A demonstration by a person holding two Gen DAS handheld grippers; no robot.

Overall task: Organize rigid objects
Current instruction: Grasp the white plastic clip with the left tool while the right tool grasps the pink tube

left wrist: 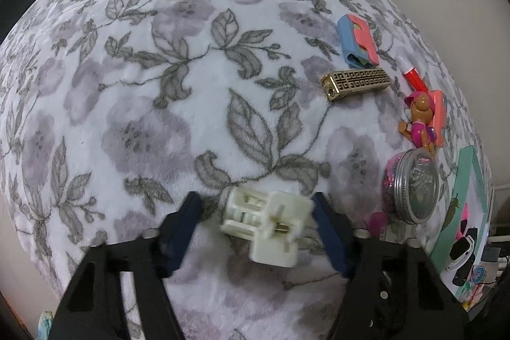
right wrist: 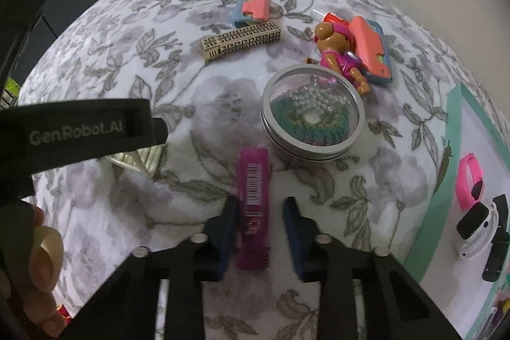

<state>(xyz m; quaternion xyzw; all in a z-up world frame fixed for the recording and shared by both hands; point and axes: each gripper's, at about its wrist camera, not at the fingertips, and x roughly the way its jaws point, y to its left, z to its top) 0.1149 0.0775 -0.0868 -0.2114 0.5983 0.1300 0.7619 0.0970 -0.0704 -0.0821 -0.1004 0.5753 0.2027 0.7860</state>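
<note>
Two hand-held grippers come down together on a bed covered by a floral fleece blanket point(left wrist: 153, 91). Nearest in the left wrist view, the left gripper point(left wrist: 258, 222) straddles a cream plastic clip point(left wrist: 267, 225); its blue fingers point(left wrist: 181, 231) stand apart, the right one touching the clip, the left one clear of it. In the right wrist view, the right gripper point(right wrist: 259, 228) brackets a slim magenta case point(right wrist: 254, 206) lying lengthwise; the left finger meets its edge, the right one stands just off it. Both items look light, stiff and smooth-sided, so a squeeze across the flat long sides near the middle seems safest on the soft pile. Beyond lies a round clear-lidded tin point(right wrist: 312, 117) of beads, then a gold patterned bar point(right wrist: 240, 42), a toy pup point(right wrist: 339, 53) and coral-and-blue cases point(right wrist: 253, 10) farthest off.
</note>
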